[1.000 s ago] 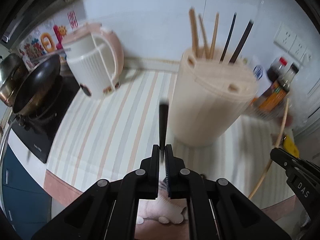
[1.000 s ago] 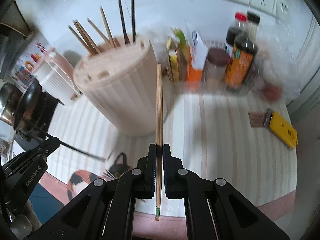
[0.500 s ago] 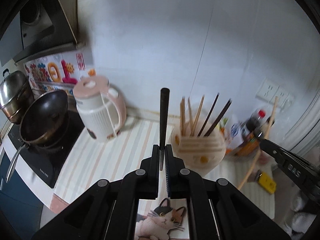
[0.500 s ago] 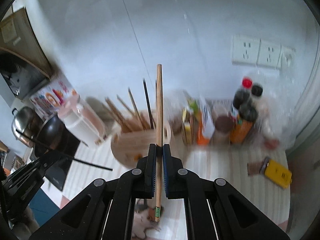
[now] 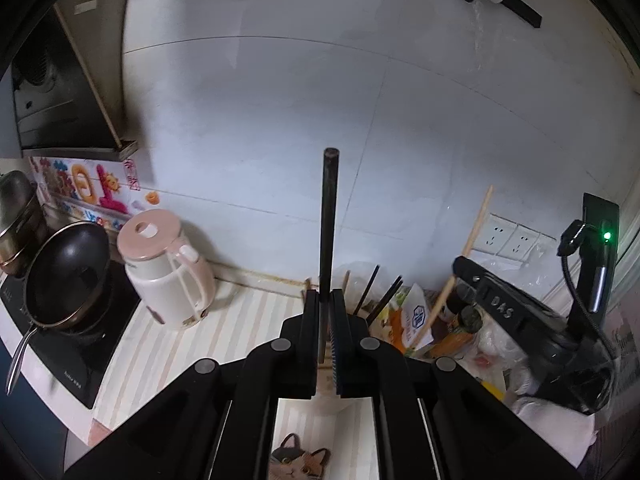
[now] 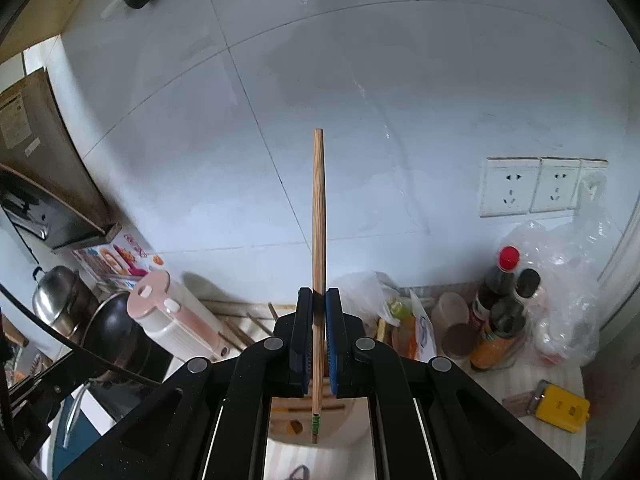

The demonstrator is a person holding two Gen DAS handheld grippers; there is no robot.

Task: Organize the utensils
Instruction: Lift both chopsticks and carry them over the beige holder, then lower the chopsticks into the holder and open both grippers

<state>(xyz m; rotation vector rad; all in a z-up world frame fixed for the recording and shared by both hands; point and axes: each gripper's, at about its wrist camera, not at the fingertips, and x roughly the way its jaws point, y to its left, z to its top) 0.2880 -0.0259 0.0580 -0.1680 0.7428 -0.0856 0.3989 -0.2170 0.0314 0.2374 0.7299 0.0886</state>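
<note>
Between the left tongs [image 5: 325,300], a black chopstick [image 5: 329,216] is pinched tight and points up at the bare white wall. The right tongs [image 6: 318,300] squeeze a wooden chopstick [image 6: 318,216] the same way. Below them, the chopstick holder [image 6: 344,420] is mostly hidden behind the tongs. Only the right view shows the yellow box [image 6: 562,408] near the bench [image 6: 480,400] edge; the left view shows the pan [image 5: 66,272].
</note>
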